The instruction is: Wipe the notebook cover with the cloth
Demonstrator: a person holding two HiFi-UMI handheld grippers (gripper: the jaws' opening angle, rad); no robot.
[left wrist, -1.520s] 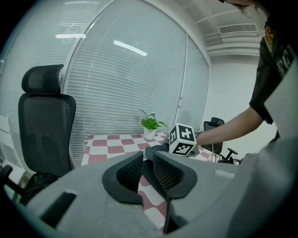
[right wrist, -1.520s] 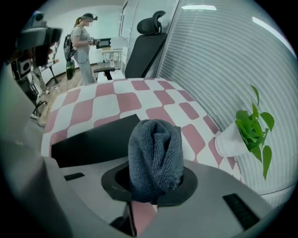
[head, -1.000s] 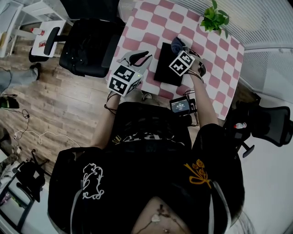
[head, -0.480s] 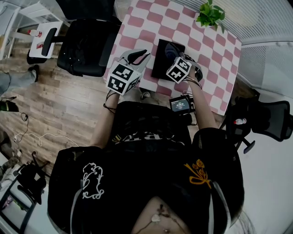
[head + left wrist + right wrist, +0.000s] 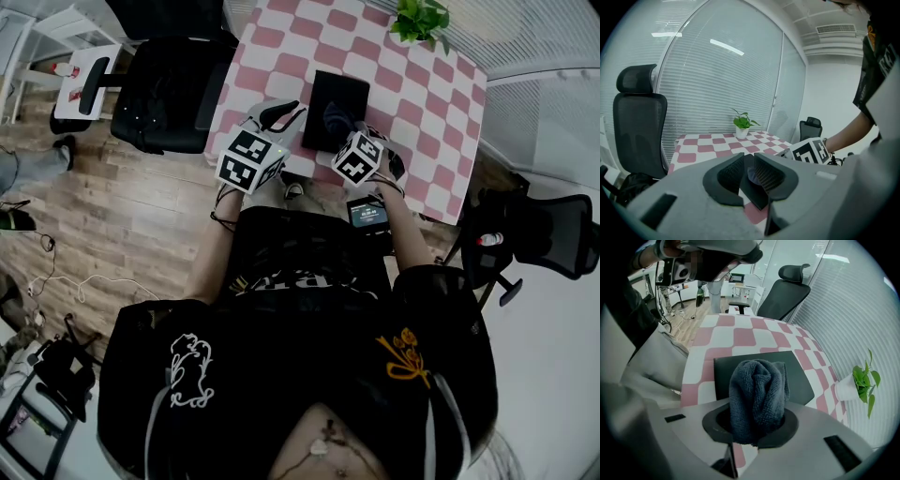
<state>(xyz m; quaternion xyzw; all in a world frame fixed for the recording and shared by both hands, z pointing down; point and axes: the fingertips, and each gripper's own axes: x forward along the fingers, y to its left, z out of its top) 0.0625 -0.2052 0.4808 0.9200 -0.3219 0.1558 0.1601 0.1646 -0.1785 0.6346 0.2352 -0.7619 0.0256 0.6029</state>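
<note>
A black notebook (image 5: 325,92) lies on the pink-and-white checked table (image 5: 281,47), near its front edge. My right gripper (image 5: 349,128) is shut on a bunched dark grey cloth (image 5: 337,117), which rests on the middle of the cover. In the right gripper view the cloth (image 5: 757,392) bulges out between the jaws of the right gripper (image 5: 755,427) and hides part of the notebook (image 5: 802,380). My left gripper (image 5: 284,114) hovers at the table's front left, just left of the notebook. Seen in the left gripper view, the left gripper (image 5: 749,173) stands slightly open with nothing between its jaws.
A small potted plant (image 5: 419,19) stands at the table's far right corner. A black office chair (image 5: 169,89) is left of the table, another chair (image 5: 544,234) at the right. A small screen device (image 5: 367,213) sits below the table's front edge.
My right gripper has dragged the cloth from the notebook's far right corner toward me, onto the middle of the cover. The left gripper has hardly moved.
</note>
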